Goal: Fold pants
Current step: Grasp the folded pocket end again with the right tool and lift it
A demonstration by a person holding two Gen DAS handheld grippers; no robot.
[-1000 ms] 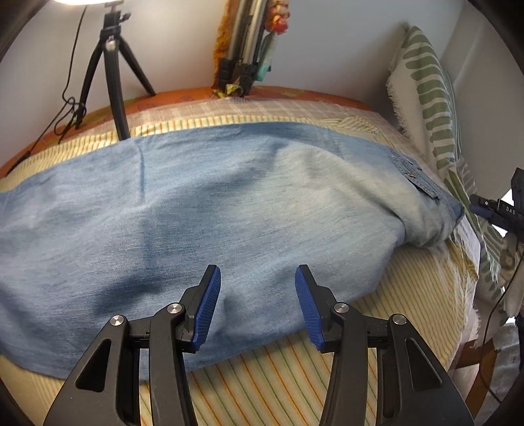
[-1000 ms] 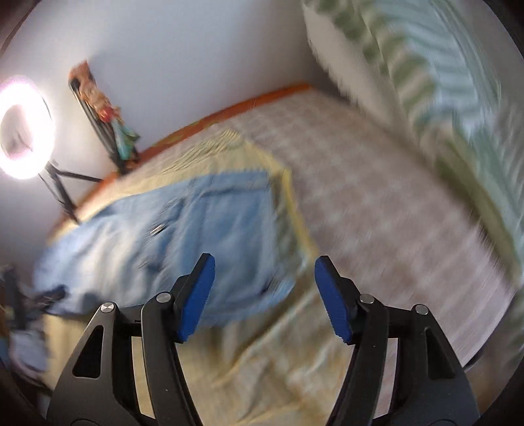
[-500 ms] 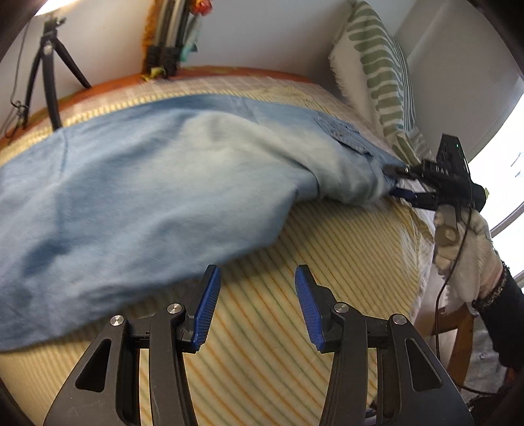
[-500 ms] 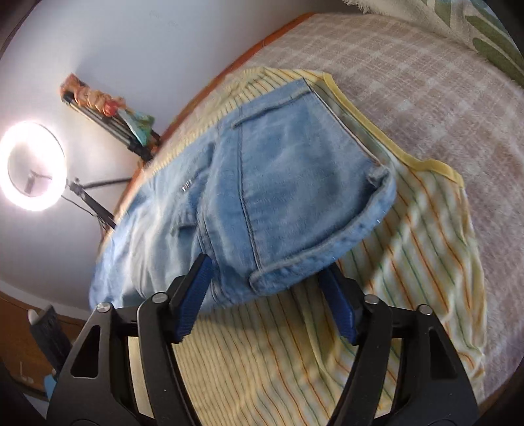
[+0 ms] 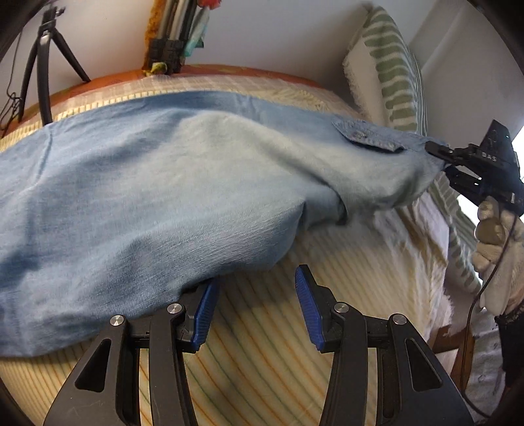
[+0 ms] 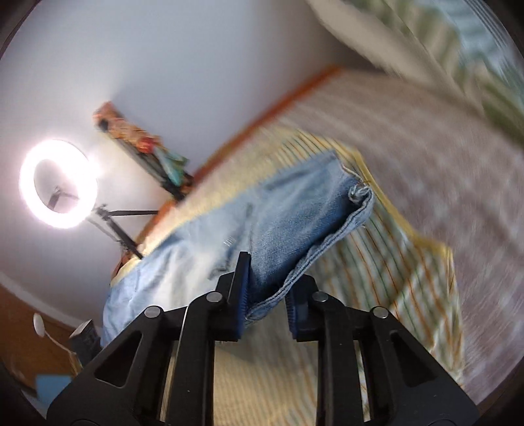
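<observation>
Light blue denim pants (image 5: 157, 196) lie across a striped yellow bed sheet (image 5: 327, 262). My left gripper (image 5: 255, 304) is open, low over the sheet at the pants' near edge; its left finger touches the cloth edge. My right gripper (image 6: 265, 311) is shut on the waistband (image 6: 314, 252) of the pants (image 6: 268, 222) and lifts that end off the bed. In the left wrist view the right gripper (image 5: 439, 154) shows at the far right, clamped on the raised waist end, held by a gloved hand (image 5: 497, 255).
A green-striped pillow (image 5: 389, 75) stands at the bed's head by the wall. A tripod (image 5: 46, 62) and a ring light (image 6: 59, 183) stand at the far side. A rolled bundle (image 5: 177, 29) leans on the wall. The bed edge (image 5: 448, 295) drops off at right.
My right gripper has closed on the waistband and raised it off the bed. My left gripper has moved up to the pants' near edge.
</observation>
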